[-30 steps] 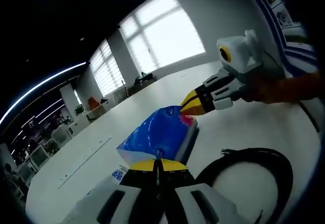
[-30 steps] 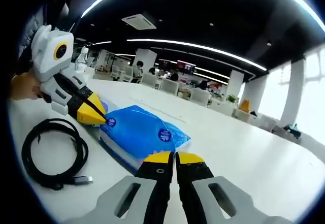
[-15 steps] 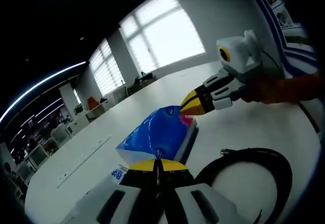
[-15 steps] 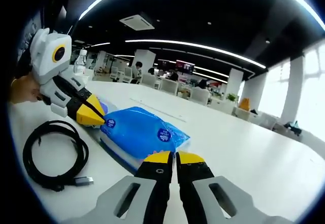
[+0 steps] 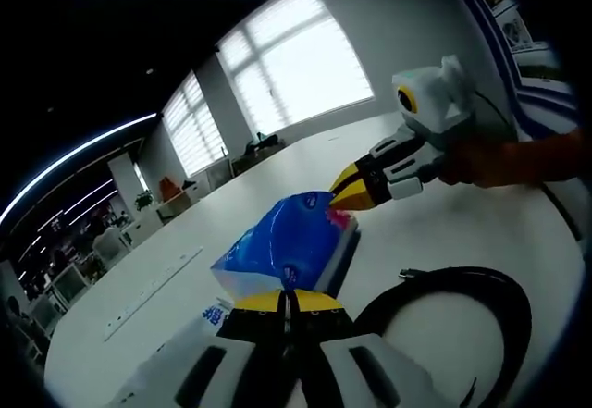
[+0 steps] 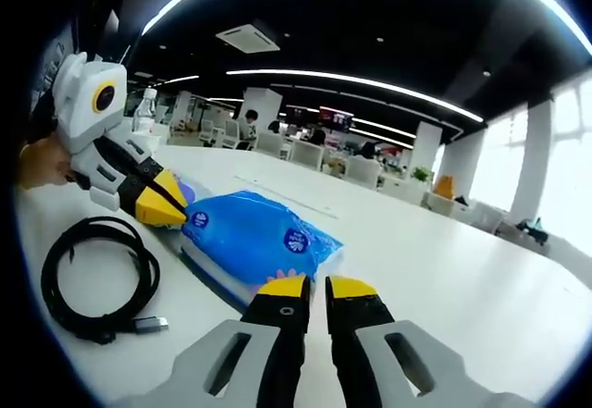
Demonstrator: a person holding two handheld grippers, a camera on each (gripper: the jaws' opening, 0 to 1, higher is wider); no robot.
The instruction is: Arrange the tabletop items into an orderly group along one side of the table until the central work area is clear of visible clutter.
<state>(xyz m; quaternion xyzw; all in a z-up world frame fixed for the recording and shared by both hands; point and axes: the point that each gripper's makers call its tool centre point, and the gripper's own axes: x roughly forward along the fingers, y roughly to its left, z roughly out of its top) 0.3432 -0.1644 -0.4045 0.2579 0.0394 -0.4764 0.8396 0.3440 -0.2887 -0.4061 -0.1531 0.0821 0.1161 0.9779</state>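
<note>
We hold the blue tissue pack between us on the white worktop, one claw at each end. The left claw pinches the near end of the pack in the left gripper view, its jaws closed on the plastic wrap. The right claw stands at the other end with a narrow gap between its tips; we cannot tell for sure if it grips the wrap or only touches it.

The risk is in this thin wrap. If we pull apart or lift unevenly, the film can tear or slip out of one claw, and the pack can drop back to the middle of the worktop.

The black coiled cable lies just beside the pack, on the left in the right gripper view. If we drag the pack low, it can catch the coil and push it.
</note>
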